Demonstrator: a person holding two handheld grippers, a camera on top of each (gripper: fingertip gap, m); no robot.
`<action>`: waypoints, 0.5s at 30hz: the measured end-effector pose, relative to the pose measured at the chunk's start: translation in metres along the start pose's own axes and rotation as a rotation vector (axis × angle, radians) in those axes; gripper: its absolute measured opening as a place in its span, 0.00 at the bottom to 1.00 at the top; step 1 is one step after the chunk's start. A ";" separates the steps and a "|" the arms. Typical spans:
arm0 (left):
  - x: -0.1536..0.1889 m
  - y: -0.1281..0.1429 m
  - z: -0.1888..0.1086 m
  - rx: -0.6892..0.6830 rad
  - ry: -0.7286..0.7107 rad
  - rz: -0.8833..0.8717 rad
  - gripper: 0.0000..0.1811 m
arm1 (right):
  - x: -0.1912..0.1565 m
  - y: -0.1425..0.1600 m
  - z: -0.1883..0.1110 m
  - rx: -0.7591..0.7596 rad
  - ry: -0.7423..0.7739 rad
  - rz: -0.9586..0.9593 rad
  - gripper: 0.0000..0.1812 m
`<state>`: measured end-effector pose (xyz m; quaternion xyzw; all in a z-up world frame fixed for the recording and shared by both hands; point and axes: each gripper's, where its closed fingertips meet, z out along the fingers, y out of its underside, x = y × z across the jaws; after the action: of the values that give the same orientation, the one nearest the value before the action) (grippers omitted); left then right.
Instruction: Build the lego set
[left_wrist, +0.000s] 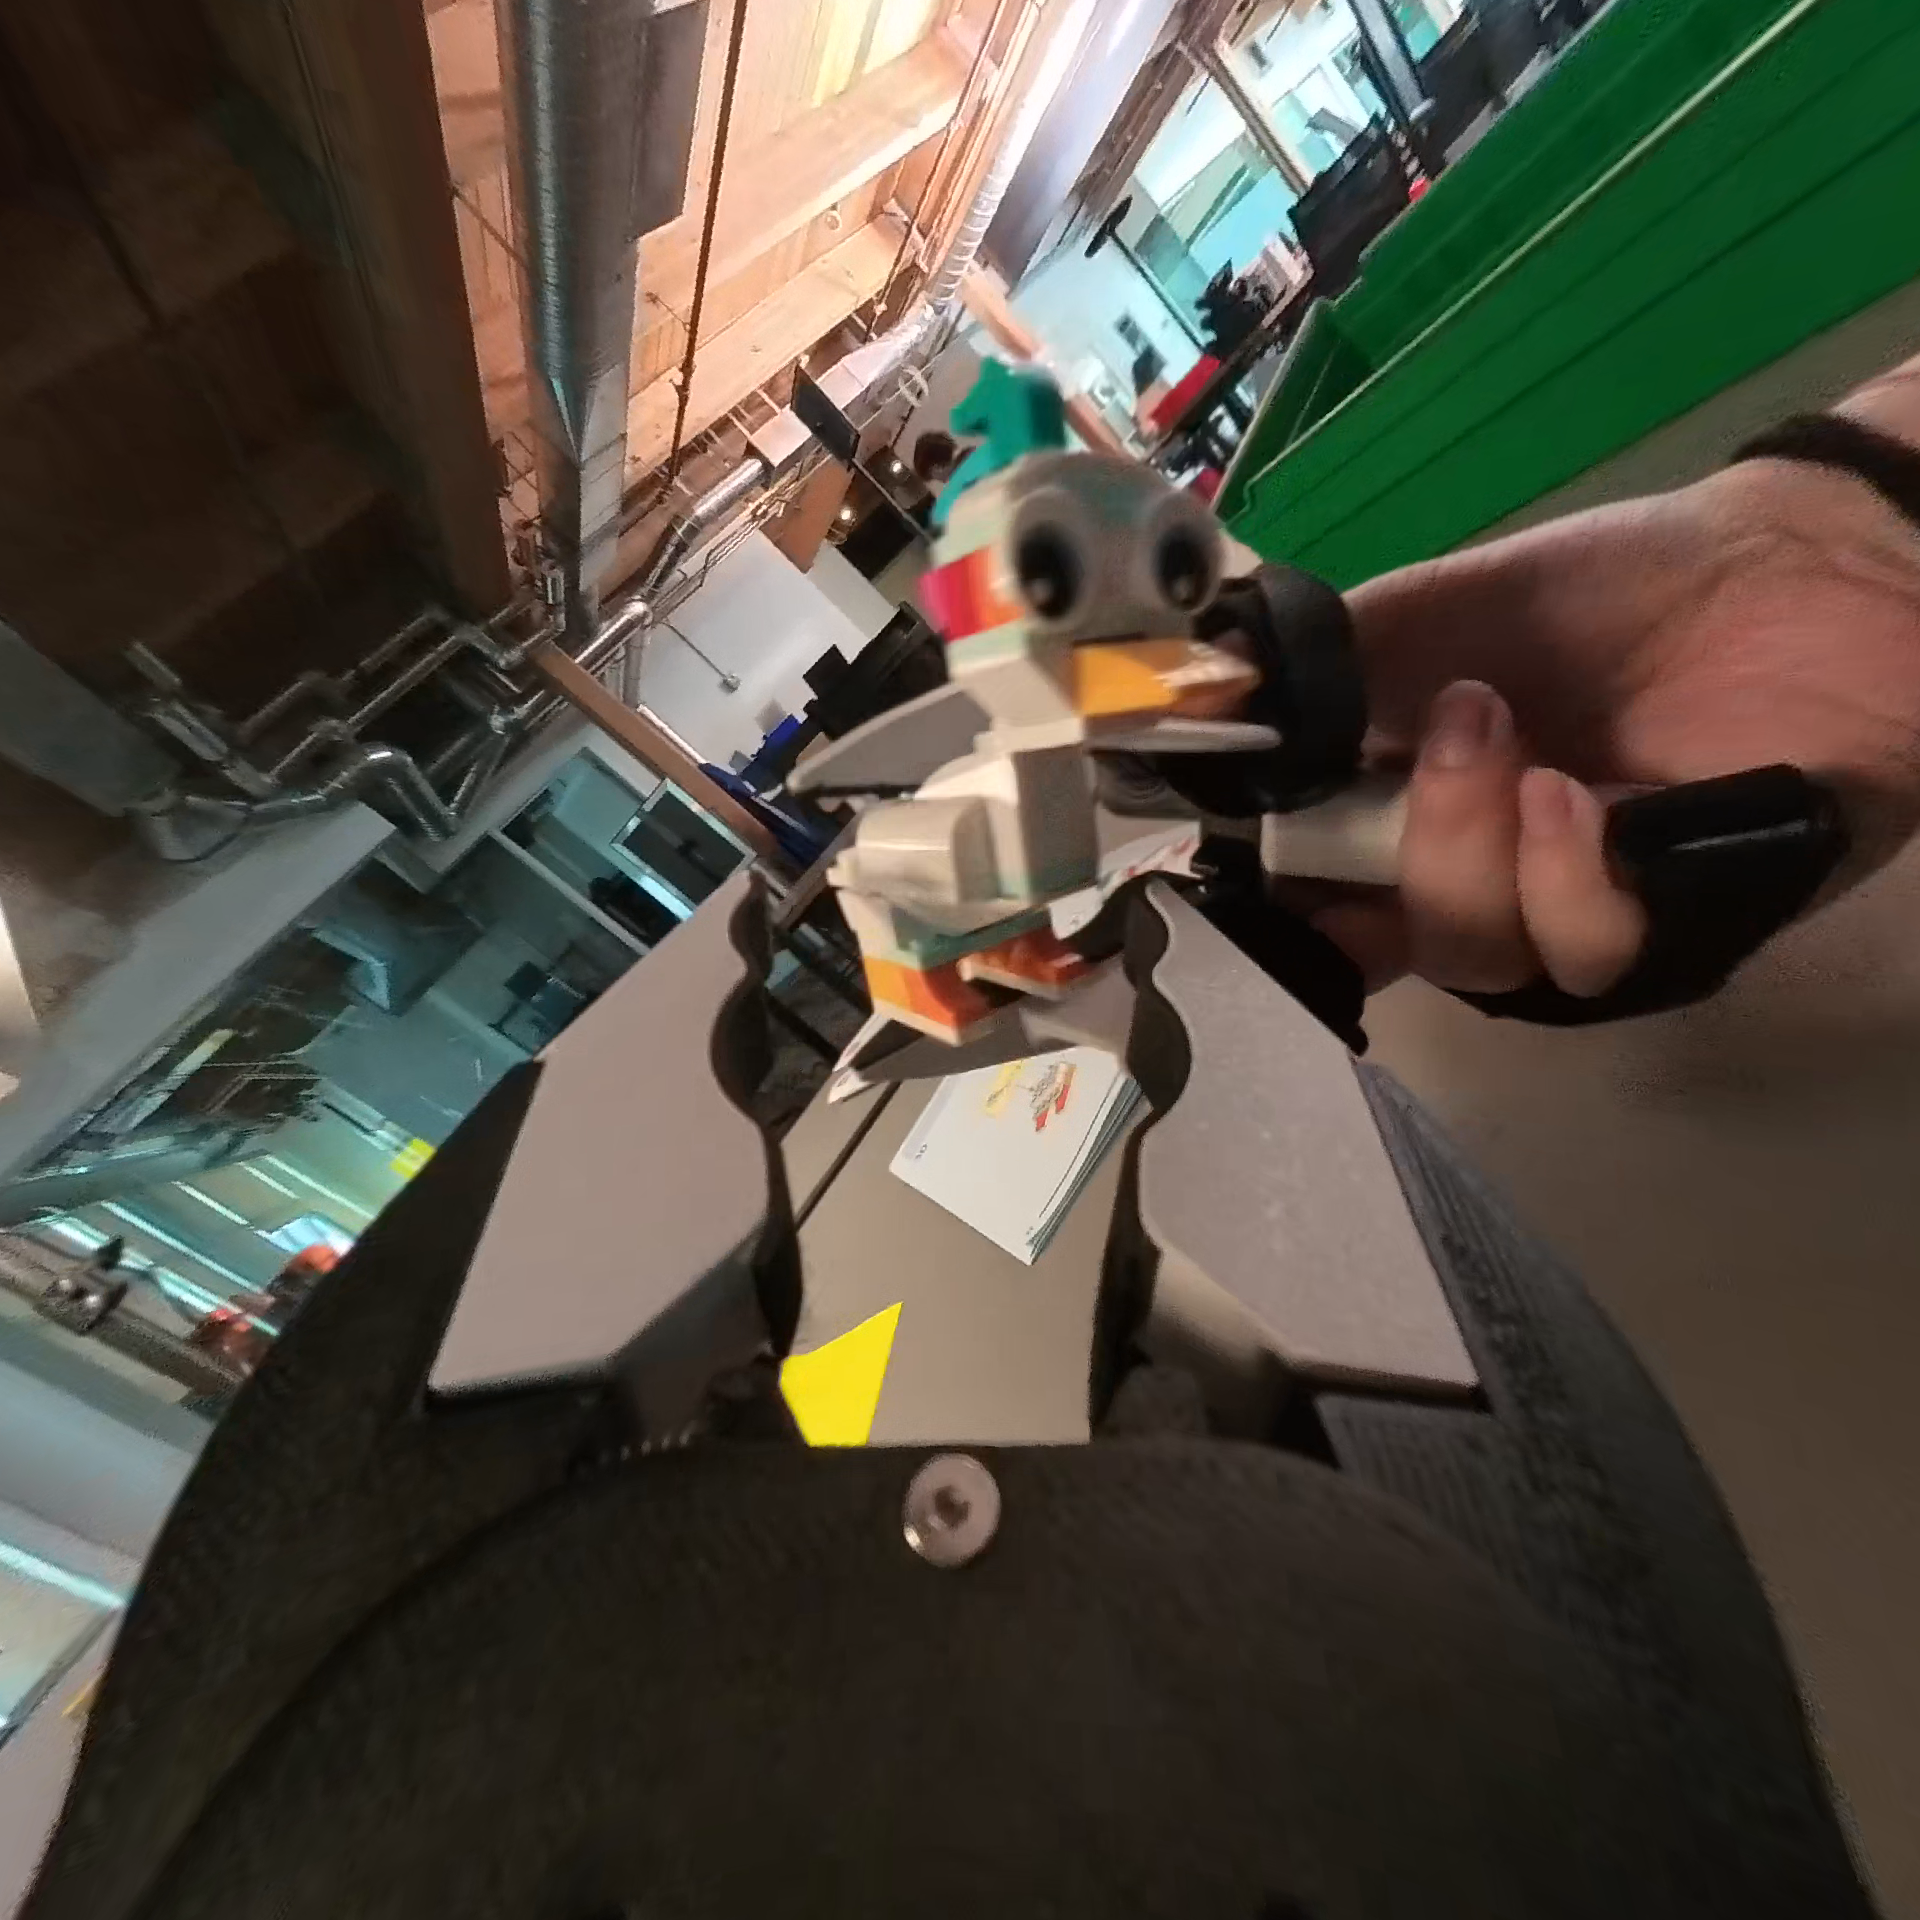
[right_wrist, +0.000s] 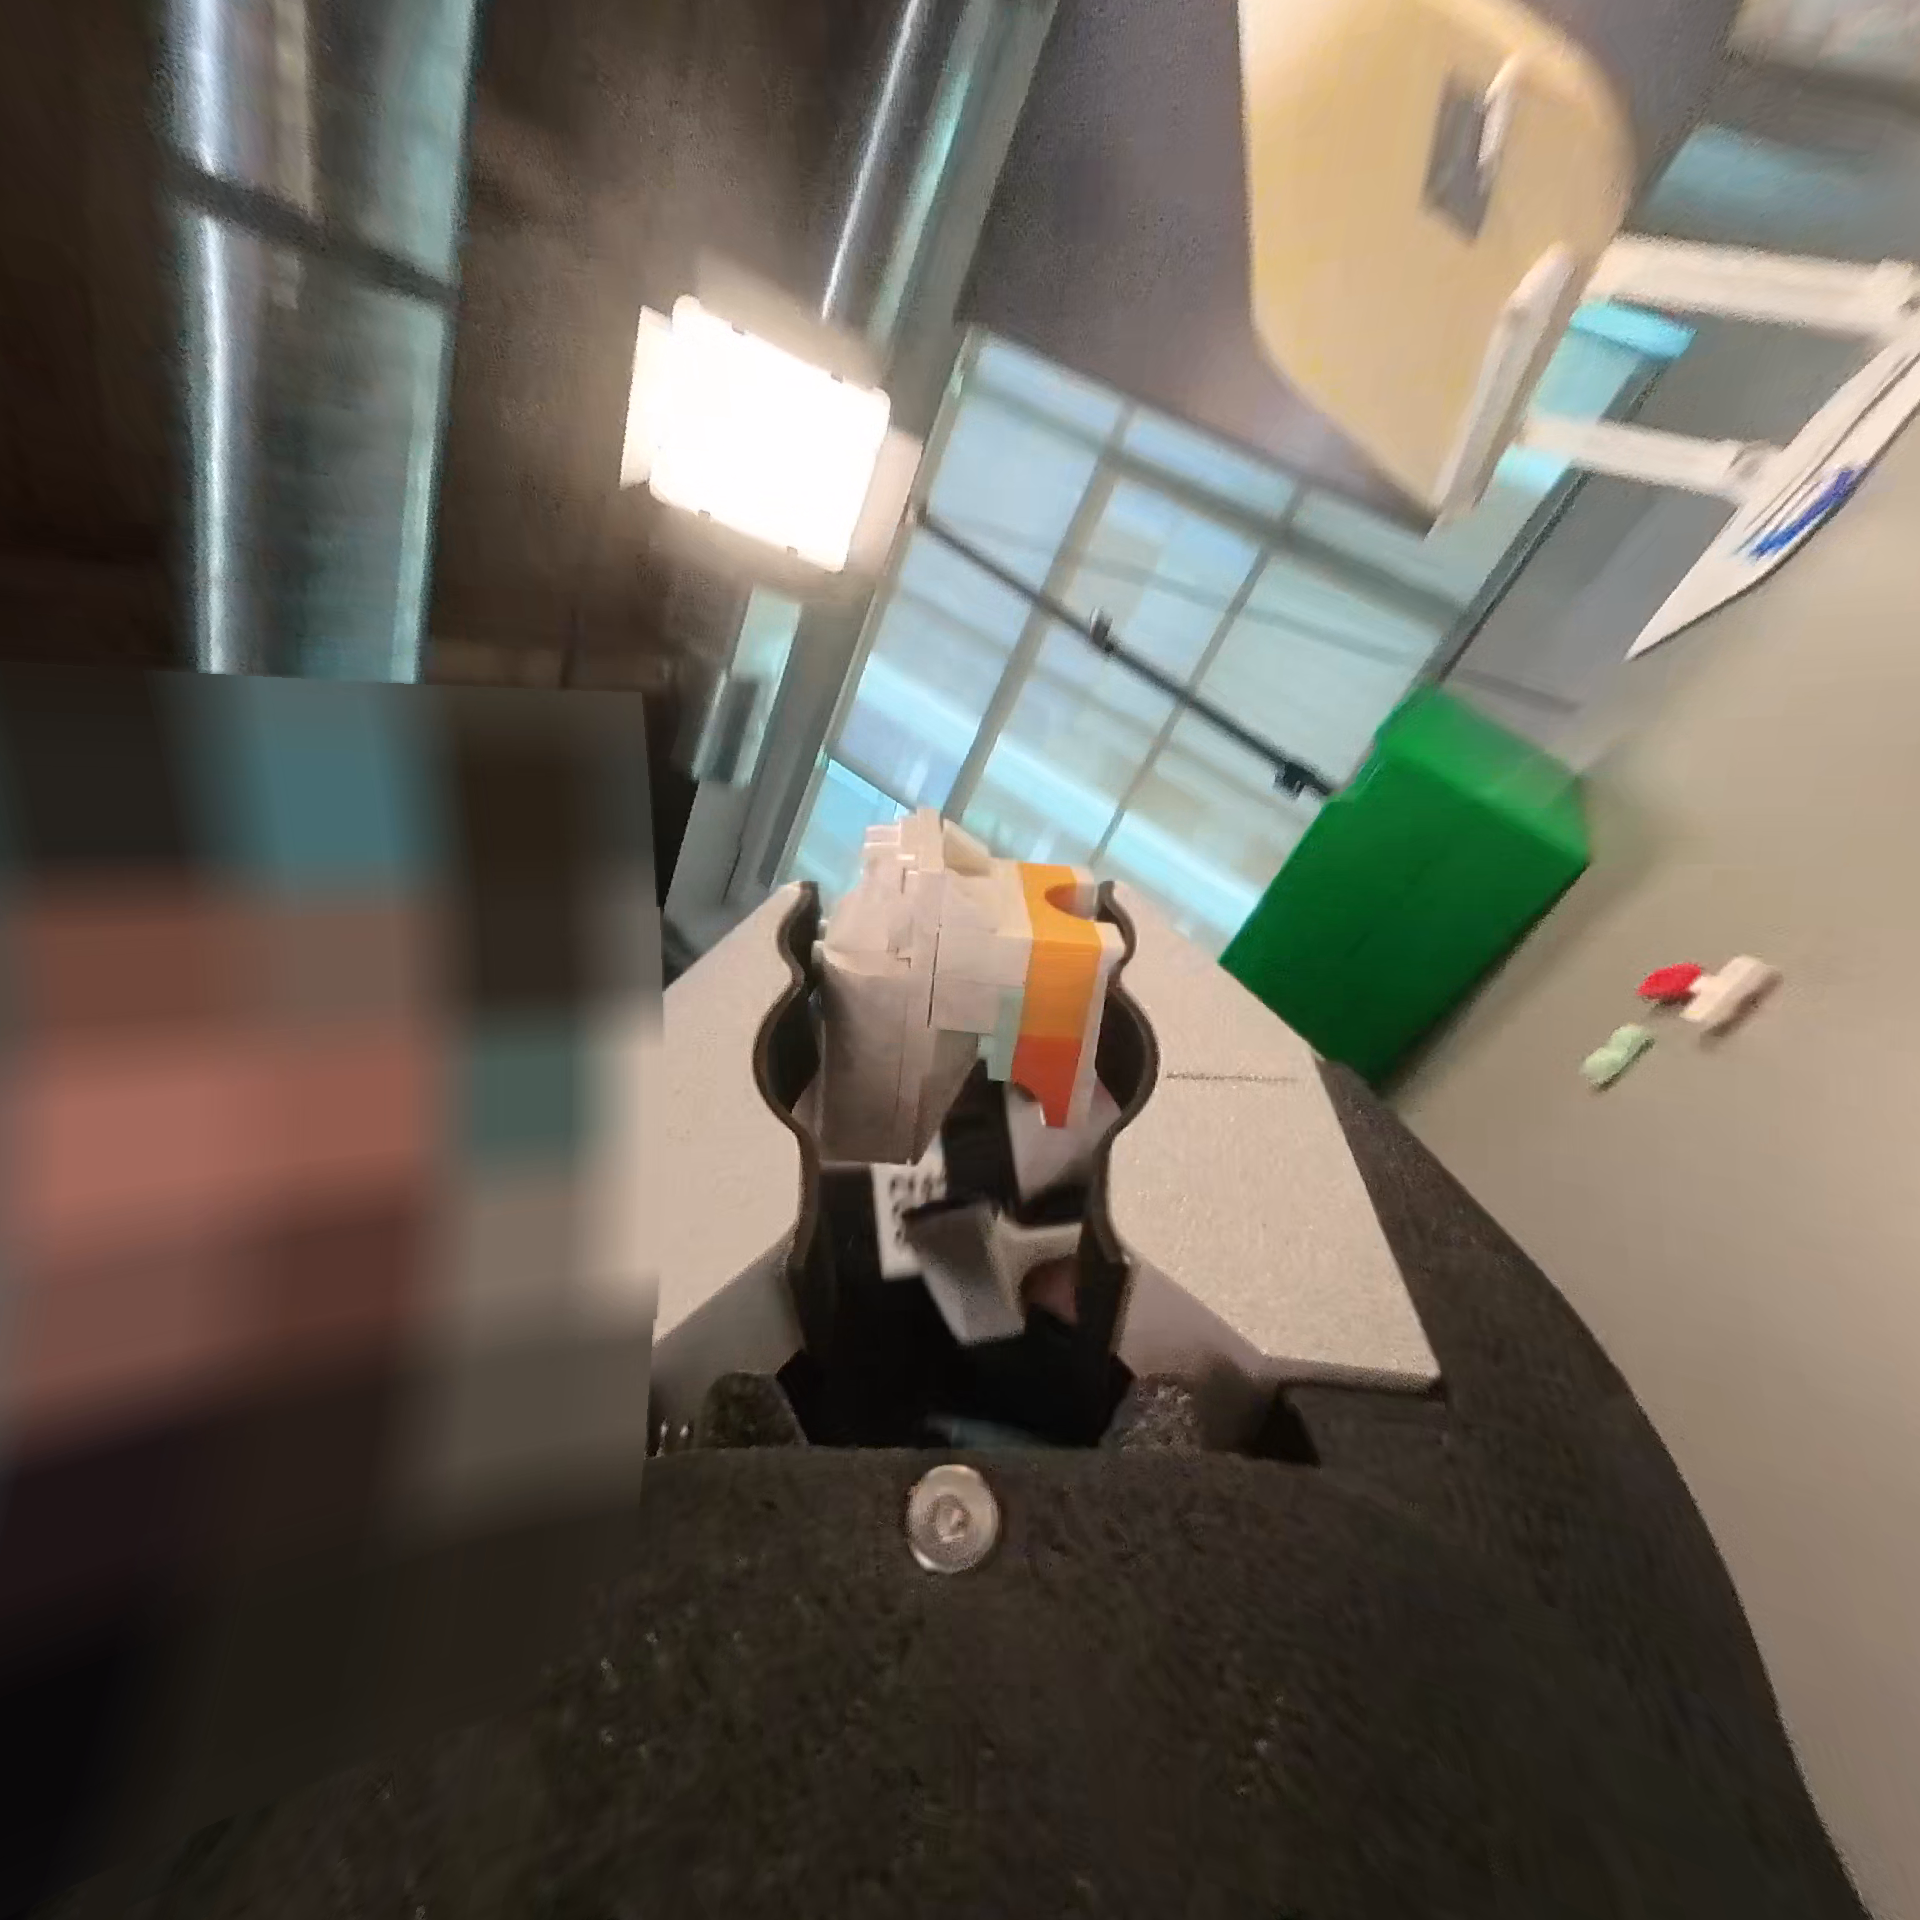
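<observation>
Grey table (right_wrist: 1714, 1195) holds loose bricks (right_wrist: 1704, 995) (right view only); booklet (left_wrist: 1013, 1158) left.

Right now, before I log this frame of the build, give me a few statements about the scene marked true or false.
1. The lego bird has an orange beak. True.
2. The bird sits between the fingers of the right gripper. True.
3. The bin on the table is blue. False: the bin is green.
4. No loose pieces are left on the table. False: a few loose pieces lie on the table beside the bin.
5. A booklet lies flat on the table. True.
</observation>
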<state>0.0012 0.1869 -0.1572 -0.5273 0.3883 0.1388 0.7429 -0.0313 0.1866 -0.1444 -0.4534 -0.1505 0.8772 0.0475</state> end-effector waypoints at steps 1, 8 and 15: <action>0.001 0.002 0.002 -0.010 -0.005 0.012 0.37 | 0.004 -0.006 -0.001 0.057 0.018 -0.012 0.28; -0.009 0.009 0.014 -0.051 -0.103 0.013 0.28 | 0.014 -0.024 -0.002 0.299 0.083 -0.122 0.29; -0.005 0.011 0.017 -0.065 -0.095 0.019 0.20 | 0.015 -0.028 -0.002 0.373 0.072 -0.102 0.29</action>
<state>-0.0022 0.2073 -0.1585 -0.5402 0.3530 0.1831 0.7417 -0.0394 0.2171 -0.1485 -0.4596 -0.0062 0.8696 0.1803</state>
